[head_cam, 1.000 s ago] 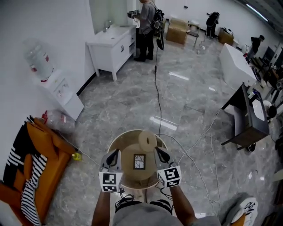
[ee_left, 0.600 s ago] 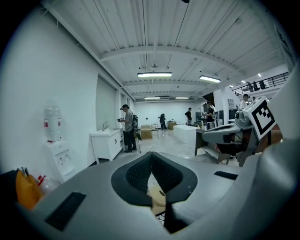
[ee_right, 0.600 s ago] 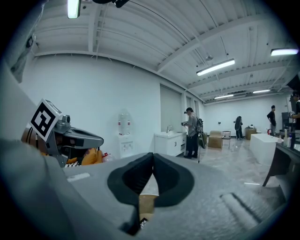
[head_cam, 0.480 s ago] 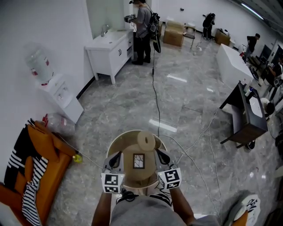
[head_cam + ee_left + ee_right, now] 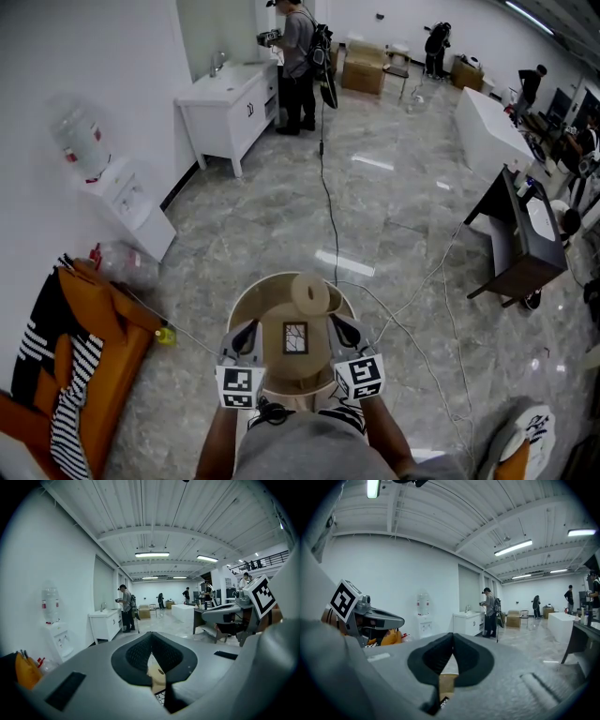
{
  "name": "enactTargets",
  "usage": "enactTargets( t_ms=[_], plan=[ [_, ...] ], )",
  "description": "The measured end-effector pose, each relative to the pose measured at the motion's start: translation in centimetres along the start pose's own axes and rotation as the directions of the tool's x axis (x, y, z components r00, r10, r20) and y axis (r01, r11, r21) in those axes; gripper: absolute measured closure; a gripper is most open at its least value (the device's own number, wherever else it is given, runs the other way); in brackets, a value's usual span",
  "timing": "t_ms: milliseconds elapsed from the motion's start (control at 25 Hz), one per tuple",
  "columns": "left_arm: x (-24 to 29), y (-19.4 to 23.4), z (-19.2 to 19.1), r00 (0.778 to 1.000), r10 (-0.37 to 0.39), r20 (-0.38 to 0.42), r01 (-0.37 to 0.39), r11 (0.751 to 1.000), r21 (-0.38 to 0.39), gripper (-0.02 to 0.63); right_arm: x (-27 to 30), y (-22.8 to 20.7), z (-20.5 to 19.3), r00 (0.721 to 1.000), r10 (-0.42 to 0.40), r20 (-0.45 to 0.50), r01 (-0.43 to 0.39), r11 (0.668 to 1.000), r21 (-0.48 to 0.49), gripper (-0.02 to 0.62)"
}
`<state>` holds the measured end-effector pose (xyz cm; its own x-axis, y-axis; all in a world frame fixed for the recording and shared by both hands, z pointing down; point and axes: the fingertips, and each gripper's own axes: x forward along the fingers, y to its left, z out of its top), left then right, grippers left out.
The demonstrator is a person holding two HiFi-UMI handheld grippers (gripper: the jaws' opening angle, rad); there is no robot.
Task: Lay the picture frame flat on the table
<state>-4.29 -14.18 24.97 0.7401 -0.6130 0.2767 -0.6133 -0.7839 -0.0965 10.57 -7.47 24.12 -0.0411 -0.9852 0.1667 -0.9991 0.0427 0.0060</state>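
Observation:
A light wooden picture frame with a small dark-edged picture in its middle sits on the round tan table, right below me. I cannot tell whether it stands or lies flat. A tan roll is just behind it. My left gripper hangs at the frame's left side and my right gripper at its right, both close beside it. In the left gripper view the jaws of the left gripper meet, with nothing between them. The right gripper looks the same in the right gripper view.
Cables run over the marble floor beyond the table. An orange and striped heap lies at the left, near a water dispenser. A person stands at a white sink cabinet. A dark desk is at the right.
The head view has drifted a little. Both grippers and the frame keep their places on the table.

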Motion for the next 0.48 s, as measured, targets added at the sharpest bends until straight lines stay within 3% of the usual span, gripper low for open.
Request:
enactTargets(
  t_ms=[480],
  plan=[
    [-0.5, -0.5, -0.5, 1.000, -0.026, -0.004, 0.026, 1.000, -0.013, 0.589, -1.1, 0.4, -0.4, 1.000, -0.021, -0.010, 0.021, 1.000, 0.013, 0.597]
  ],
)
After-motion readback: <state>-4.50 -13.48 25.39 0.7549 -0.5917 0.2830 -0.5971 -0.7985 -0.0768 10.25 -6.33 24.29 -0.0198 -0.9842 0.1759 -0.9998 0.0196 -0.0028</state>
